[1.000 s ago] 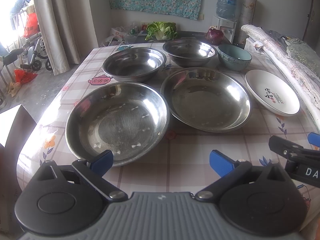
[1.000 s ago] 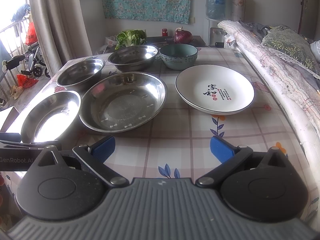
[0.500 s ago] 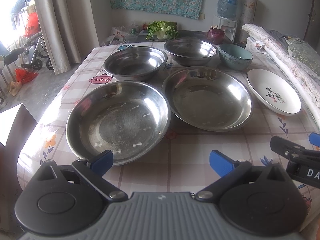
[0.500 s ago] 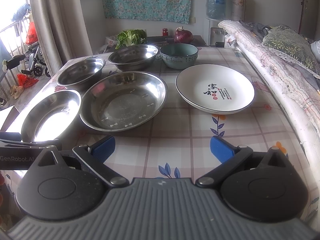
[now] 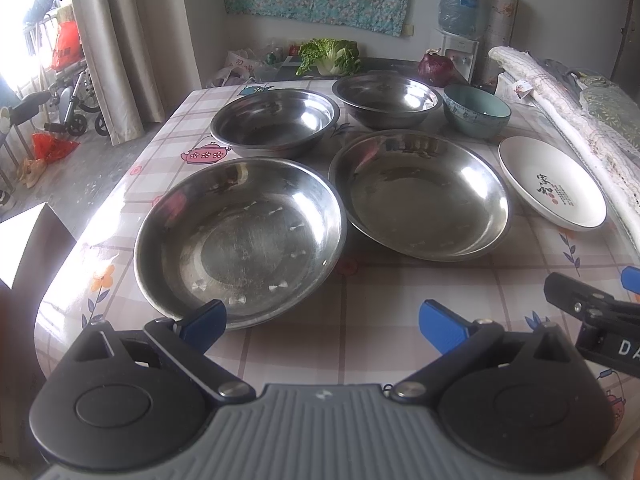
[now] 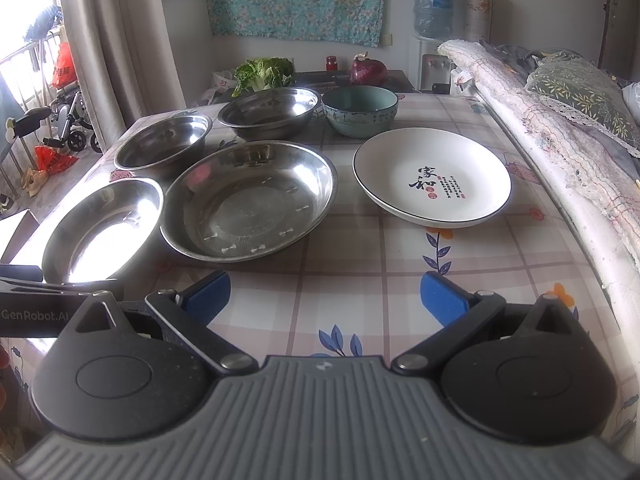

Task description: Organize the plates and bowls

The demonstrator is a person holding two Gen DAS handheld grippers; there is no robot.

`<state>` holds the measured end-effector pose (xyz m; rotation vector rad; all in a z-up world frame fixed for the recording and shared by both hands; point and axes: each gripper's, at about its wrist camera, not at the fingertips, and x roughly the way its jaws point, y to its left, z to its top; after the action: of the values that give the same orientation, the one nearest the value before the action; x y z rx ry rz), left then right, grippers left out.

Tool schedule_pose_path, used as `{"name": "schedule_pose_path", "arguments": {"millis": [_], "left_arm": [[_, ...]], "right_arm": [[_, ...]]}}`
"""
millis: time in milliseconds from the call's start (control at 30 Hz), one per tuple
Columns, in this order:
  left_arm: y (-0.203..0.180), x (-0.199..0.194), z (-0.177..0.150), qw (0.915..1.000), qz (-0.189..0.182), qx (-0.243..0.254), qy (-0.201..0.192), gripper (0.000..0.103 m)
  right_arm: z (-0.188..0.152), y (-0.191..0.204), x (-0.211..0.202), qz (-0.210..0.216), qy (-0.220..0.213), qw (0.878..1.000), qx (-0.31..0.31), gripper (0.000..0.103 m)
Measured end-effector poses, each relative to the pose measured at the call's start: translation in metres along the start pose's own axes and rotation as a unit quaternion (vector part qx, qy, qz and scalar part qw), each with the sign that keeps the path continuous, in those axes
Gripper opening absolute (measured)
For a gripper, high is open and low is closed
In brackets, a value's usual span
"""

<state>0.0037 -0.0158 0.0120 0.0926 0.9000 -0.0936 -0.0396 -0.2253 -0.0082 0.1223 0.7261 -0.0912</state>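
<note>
both grippers were spread wide, holding nothing. left gripper hovered over the table's near edge, its left pad overlapping the near steel plate's rim in view. right gripper sat well short of the white plate. 2 steel bowls and a teal bowl sat farther back. checked floral tablecloth, curtain on the left. "genrobot.ai" showed on the left gripper's side.

- Left hand-held gripper: blue-padded fingers spread wide apart, nothing between them, level, pointing forward.
- Right hand-held gripper: fingers likewise spread wide, holding nothing.
- The two sit side by side, close; each shows at the edge of the other's view.
</note>
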Motion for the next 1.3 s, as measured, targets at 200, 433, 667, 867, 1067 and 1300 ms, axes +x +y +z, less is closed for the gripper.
{"name": "schedule_pose_path", "arguments": {"millis": [200,433,667,867,1067,1300], "left_arm": [[-0.001,0.001,0.0,1.0,0.002,0.001,0.002,0.103],[0.005,-0.003,0.003,0.9997,0.009,0.008,-0.02,0.103],[0.045,-0.005,0.038,0.9986,0.012,0.0,-0.051,0.103],[0.087,0.014,0.083,0.9976,0.025,-0.008,-0.064,0.103],[0.123,0.055,0.126,0.9968,0.019,-0.023,-0.074,0.103],[0.146,0.129,0.163,0.9988,0.014,-0.042,-0.018,0.069]], "right_arm": [[0.0,0.0,0.0,0.0,0.001,1.0,0.0,0.102],[-0.001,-0.002,0.002,0.002,-0.002,1.0,0.004,0.102],[0.019,-0.004,0.002,0.025,-0.045,0.999,-0.002,0.102],[0.073,0.016,0.018,0.114,-0.08,0.99,-0.035,0.102],[0.141,0.056,0.072,0.172,-0.074,0.982,-0.034,0.102],[0.189,0.112,0.174,0.213,0.018,0.976,-0.044,0.101]]}}
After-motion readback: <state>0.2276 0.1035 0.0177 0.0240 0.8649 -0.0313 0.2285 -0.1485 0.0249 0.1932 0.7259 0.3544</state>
